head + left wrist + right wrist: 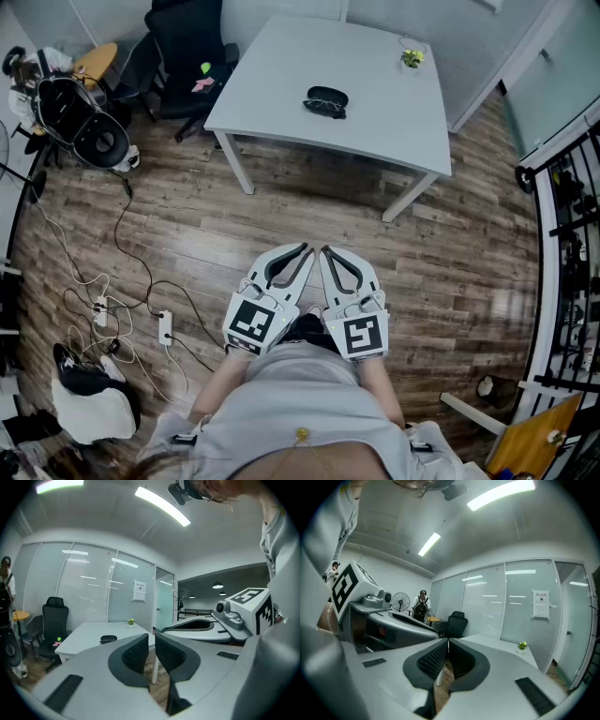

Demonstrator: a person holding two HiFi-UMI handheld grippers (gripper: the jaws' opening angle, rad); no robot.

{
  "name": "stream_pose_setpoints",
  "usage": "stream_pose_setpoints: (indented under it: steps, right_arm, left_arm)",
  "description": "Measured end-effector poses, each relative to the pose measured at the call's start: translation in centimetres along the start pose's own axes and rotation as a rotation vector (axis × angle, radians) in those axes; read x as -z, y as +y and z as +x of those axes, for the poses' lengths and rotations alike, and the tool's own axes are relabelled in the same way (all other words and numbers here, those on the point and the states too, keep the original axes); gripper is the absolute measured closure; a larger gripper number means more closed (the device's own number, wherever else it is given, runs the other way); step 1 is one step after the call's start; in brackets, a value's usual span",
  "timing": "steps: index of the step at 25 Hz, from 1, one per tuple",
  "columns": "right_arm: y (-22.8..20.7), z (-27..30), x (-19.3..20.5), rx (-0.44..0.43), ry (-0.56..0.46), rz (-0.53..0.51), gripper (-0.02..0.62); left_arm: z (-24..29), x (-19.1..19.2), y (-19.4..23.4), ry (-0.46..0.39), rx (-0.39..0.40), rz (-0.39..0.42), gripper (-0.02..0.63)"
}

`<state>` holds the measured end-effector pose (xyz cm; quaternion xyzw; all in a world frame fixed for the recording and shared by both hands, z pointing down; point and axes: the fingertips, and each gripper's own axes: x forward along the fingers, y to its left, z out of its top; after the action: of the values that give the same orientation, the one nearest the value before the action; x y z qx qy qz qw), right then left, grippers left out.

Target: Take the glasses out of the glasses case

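Note:
A black glasses case [326,101] lies closed on the white table [281,94], far ahead of both grippers; it also shows as a dark oval, the glasses case [108,639], in the left gripper view. No glasses are visible. My left gripper [303,250] and right gripper [326,251] hang side by side close to the person's body, over the wooden floor. In its own view the left gripper [152,638] holds nothing, with only a thin slit between its pads. The right gripper [448,641] has its pads touching and is empty too. The case is hidden in the right gripper view.
A small potted plant [412,58] stands at the table's far right corner. A black office chair [187,56] is left of the table. Cables and a power strip [165,326] lie on the floor at left. A person with a backpack [421,609] stands by a fan far off.

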<state>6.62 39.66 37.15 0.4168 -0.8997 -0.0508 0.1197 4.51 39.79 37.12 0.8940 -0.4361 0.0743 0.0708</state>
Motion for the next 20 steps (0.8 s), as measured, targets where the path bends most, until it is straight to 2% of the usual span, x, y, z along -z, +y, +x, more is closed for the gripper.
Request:
stream_pose_setpoints:
  steps: [6, 11, 20]
  right_arm:
    - [-0.8, -1.0, 0.6, -0.019, -0.01, 0.052, 0.563]
    - [-2.0, -1.4, 1.5, -0.03, 0.004, 0.045, 0.523]
    - [-3.8, 0.1, 2.2, -0.026, 0.019, 0.044, 0.522]
  left_arm:
    - [0.5, 0.3, -1.0, 0.003, -0.011, -0.003, 0.543]
    - [1.4, 0.6, -1.7, 0.017, -0.012, -0.012, 0.541]
    - [3.6, 0.8, -0.8, 0.025, 0.01, -0.023, 0.541]
